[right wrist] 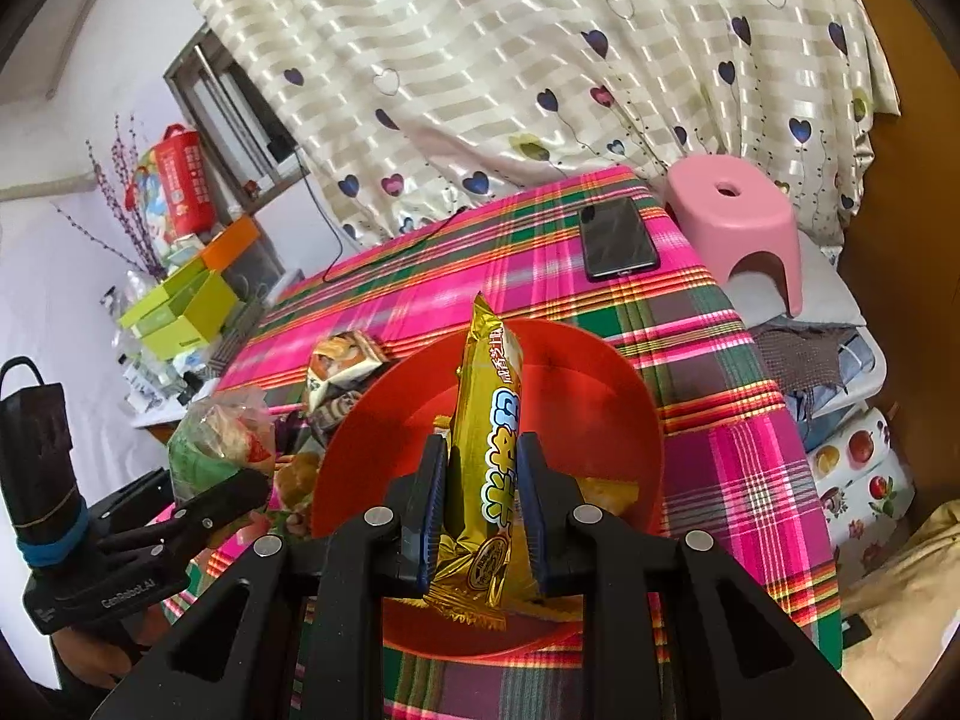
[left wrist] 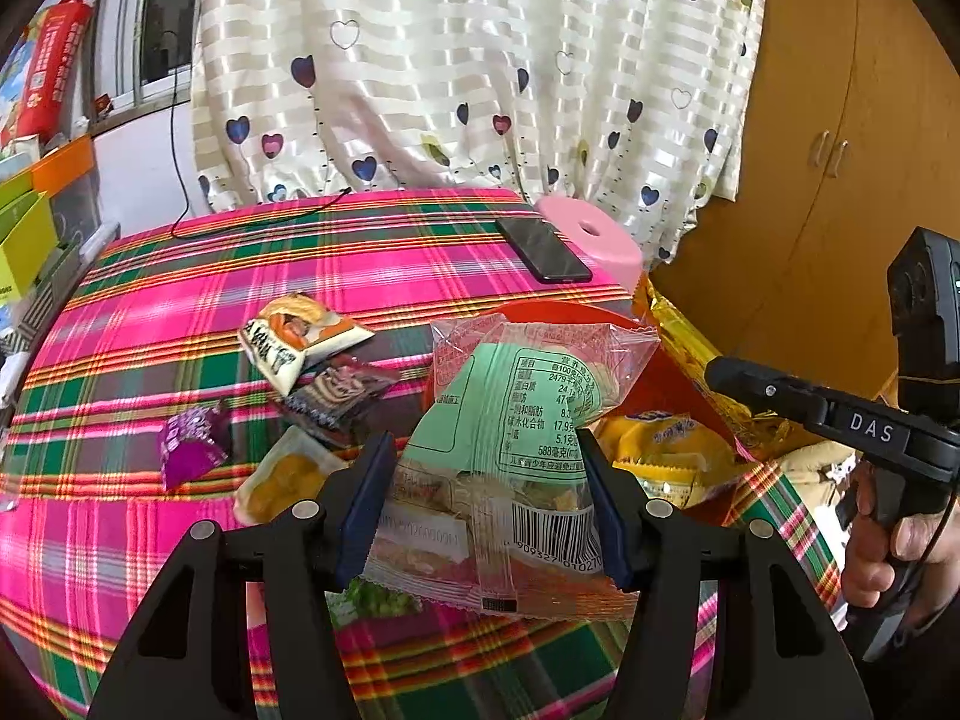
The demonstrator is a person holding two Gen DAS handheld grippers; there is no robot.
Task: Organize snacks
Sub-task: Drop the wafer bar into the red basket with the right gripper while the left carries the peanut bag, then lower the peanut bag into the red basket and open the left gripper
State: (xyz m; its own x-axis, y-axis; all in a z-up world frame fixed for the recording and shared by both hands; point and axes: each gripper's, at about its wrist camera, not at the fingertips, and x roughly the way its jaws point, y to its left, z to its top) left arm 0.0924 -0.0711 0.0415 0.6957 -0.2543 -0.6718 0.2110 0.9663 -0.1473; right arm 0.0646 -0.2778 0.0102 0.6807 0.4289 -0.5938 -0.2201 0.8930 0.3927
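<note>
1. At the far left of the plaid tablecloth (left wrist: 180, 312) lie the loose snacks: a purple packet (left wrist: 189, 447), a white-and-orange packet (left wrist: 300, 339) overlapping a dark packet (left wrist: 342, 399), and a pale yellow packet (left wrist: 282, 474) just beside your left gripper.
2. Your left gripper (left wrist: 486, 504) pinches a clear bag with a green label (left wrist: 516, 420); both blue pads press its sides, and the bag stands up between them, in front of the red bowl's near-left rim.
3. The red bowl (right wrist: 606, 372) sits on the cloth right of the loose packets. A yellow packet (left wrist: 666, 450) lies inside it.
4. Your right gripper (right wrist: 483, 507) is pressed together on a long gold snack bar (right wrist: 489, 420), gripped near its lower end, its top tilted up over the bowl.
5. Farther back right, a black phone (right wrist: 618, 237) lies flat on the cloth, with a pink stool (right wrist: 732, 222) just beyond the table edge.
</note>
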